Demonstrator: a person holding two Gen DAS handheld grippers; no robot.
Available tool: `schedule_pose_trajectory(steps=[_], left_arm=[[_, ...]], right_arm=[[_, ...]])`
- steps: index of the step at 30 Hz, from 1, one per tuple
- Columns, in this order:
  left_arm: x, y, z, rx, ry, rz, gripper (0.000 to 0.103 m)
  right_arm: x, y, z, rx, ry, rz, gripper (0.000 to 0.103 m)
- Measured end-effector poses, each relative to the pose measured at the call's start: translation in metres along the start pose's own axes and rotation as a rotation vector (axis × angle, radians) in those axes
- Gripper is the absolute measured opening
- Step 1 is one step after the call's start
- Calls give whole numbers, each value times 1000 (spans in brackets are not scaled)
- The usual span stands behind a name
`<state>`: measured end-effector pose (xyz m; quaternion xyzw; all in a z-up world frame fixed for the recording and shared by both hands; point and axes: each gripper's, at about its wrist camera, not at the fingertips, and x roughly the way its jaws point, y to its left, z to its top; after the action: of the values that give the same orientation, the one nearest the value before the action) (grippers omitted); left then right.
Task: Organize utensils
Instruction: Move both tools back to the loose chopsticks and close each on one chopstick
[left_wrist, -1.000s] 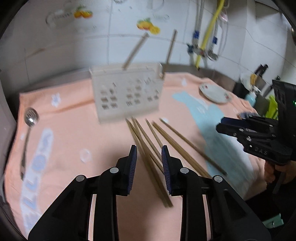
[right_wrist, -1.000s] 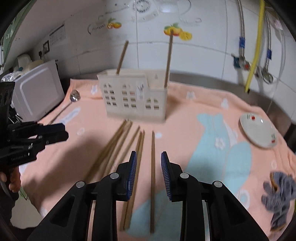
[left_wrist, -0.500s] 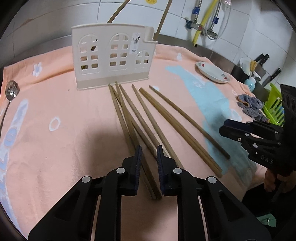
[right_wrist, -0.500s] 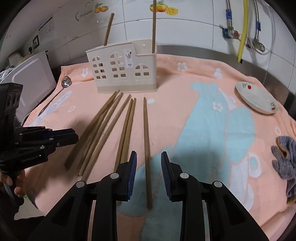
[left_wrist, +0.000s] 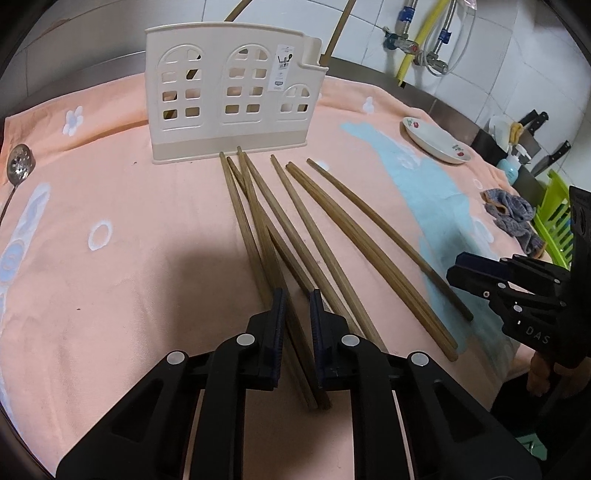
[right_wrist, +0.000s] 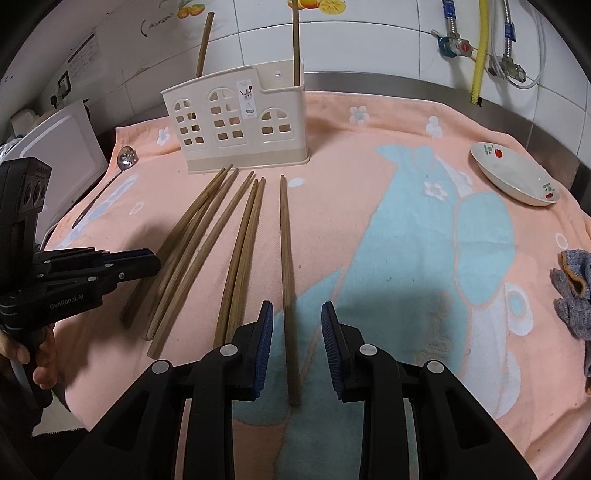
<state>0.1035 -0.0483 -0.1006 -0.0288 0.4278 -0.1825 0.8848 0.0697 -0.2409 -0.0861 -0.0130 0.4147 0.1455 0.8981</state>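
Several wooden chopsticks (left_wrist: 295, 221) lie fanned out on the peach towel (left_wrist: 110, 258) in front of a cream house-shaped holder (left_wrist: 229, 92). Two more chopsticks (right_wrist: 295, 40) stand upright in that holder (right_wrist: 236, 129). My left gripper (left_wrist: 297, 295) sits low over the near ends of the leftmost chopsticks. Its jaws are closing, with one chopstick running between them and a thin gap still showing. My right gripper (right_wrist: 297, 308) is open and straddles the near end of the lone rightmost chopstick (right_wrist: 284, 258) without touching it. Each gripper also appears in the other's view, as the left gripper (right_wrist: 147, 258) and the right gripper (left_wrist: 454, 269).
A slotted metal spoon (right_wrist: 125, 158) lies at the towel's far left. A white saucer (right_wrist: 513, 177) and a grey cloth (right_wrist: 572, 280) sit on the right. A white appliance (right_wrist: 62, 147) stands to the left, a green rack (left_wrist: 554, 218) and knives to the right. Pipes run along the tiled wall.
Both grippers have come down and tipped toward the chopsticks' near ends. The left jaws have narrowed around a chopstick. The right jaws keep the same width.
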Motion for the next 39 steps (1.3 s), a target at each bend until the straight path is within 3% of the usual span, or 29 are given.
schedule_pose_trajectory(steps=[18,30,39], left_arm=[[13,-9,2,-5,49,58,13],[14,-17,-2,22,15,135,12],[10,-14,-4,2,0,131,9]], right_arm=[[0,-5,-6,20,4,6,27],[4,-9,-14,36,19,21,26],[9,-1,-14,6,16,4,18]])
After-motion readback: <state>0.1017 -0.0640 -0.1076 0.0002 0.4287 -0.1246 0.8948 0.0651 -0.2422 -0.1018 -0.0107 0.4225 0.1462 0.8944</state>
